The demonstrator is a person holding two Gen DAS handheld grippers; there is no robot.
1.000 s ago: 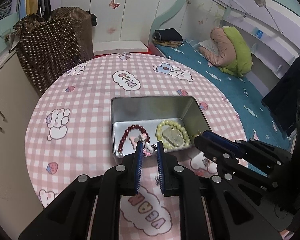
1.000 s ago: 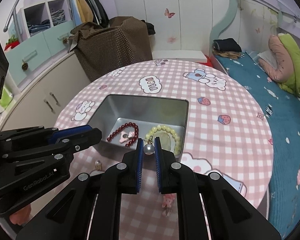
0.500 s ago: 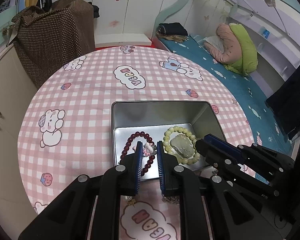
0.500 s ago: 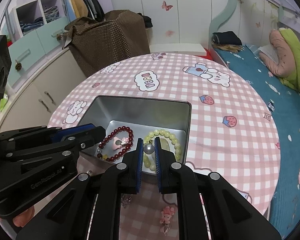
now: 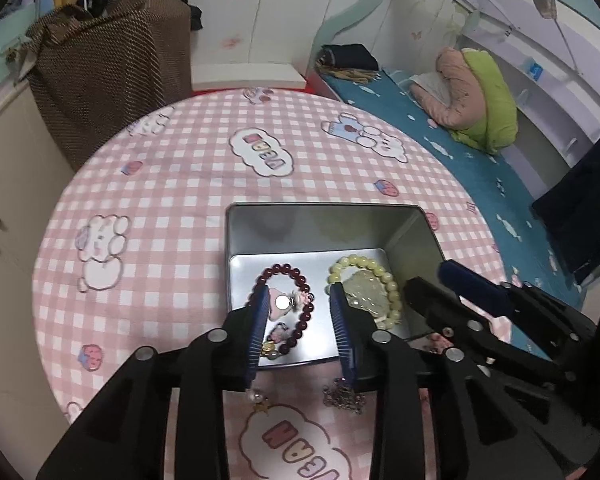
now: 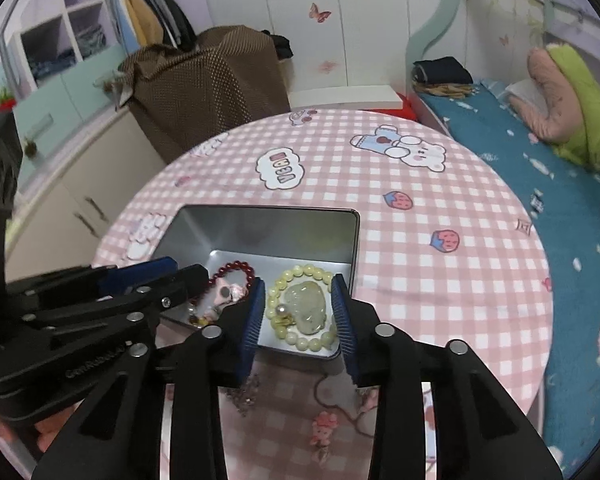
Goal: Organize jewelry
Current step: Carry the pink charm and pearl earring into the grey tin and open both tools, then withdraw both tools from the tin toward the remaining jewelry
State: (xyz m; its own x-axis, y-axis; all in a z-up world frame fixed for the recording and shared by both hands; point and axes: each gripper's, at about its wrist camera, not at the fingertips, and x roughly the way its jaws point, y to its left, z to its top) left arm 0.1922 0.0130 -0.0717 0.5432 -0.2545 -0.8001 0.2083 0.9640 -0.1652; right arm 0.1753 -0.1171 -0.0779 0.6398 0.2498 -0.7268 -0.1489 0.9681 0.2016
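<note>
Left gripper (image 5: 300,300): jaws just parted, gripping nothing, above red bracelet (image 5: 290,304) in tin (image 5: 320,220). Right gripper (image 6: 298,294): jaws likewise just parted, empty, above yellow bracelet (image 6: 304,306). Right view alone shows pearl earring (image 6: 281,311).

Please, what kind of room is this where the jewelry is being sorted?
Most likely a child's bedroom: a bed with a teal cover along the wall, butterfly stickers on the wardrobe doors, and shelves of folded clothes. The work table has a pink cartoon cloth.
</note>
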